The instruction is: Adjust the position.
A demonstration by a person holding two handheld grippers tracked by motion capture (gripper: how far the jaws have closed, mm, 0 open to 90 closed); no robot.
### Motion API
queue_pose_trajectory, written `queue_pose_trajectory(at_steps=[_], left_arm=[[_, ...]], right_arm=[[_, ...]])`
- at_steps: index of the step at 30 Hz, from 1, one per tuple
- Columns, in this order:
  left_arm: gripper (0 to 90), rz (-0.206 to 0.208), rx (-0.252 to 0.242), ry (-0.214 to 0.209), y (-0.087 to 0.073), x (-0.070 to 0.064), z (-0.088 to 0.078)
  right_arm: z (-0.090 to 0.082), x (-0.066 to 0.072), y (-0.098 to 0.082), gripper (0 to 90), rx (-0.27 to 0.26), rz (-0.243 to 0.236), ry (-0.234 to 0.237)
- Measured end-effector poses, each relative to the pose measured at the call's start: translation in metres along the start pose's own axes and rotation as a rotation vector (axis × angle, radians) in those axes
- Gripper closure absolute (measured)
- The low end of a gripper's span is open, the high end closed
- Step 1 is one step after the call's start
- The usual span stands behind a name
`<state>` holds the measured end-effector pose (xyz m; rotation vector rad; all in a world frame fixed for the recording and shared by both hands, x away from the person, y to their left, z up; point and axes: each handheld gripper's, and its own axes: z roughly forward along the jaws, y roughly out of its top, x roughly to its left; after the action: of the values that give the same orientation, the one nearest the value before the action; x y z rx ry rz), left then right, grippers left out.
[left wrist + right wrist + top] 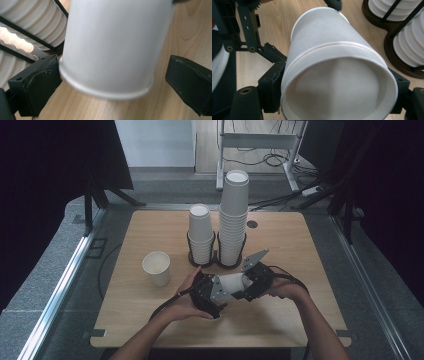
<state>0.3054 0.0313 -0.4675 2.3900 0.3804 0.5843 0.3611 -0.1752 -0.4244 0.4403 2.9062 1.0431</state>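
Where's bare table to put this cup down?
Free: the right half of the table, right of the stacks; the near edge under the forearms; the far-left corner behind the lone cup. Crowded: the middle, between the lone cup, the rack and both grippers.

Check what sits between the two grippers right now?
A white paper cup lying sideways spans the gap between left gripper and right gripper, seen in the high view. The right gripper view shows its open mouth between that gripper's jaws.
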Motion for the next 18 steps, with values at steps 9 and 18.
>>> queue_pose_trajectory(at_steps=[9, 18], left_arm=[[0.3, -0.071, -0.050, -0.010, -0.011, 0.002, -0.011], [0.7, -0.206, -0.082, -0.050, -0.026, 0.009, -0.012]], right_arm=[[-0.011, -0.002, -0.010, 22.0, -0.076, 0.020, -0.022], [-0.021, -0.003, -0.016, 21.9, -0.207, 0.054, -0.069]])
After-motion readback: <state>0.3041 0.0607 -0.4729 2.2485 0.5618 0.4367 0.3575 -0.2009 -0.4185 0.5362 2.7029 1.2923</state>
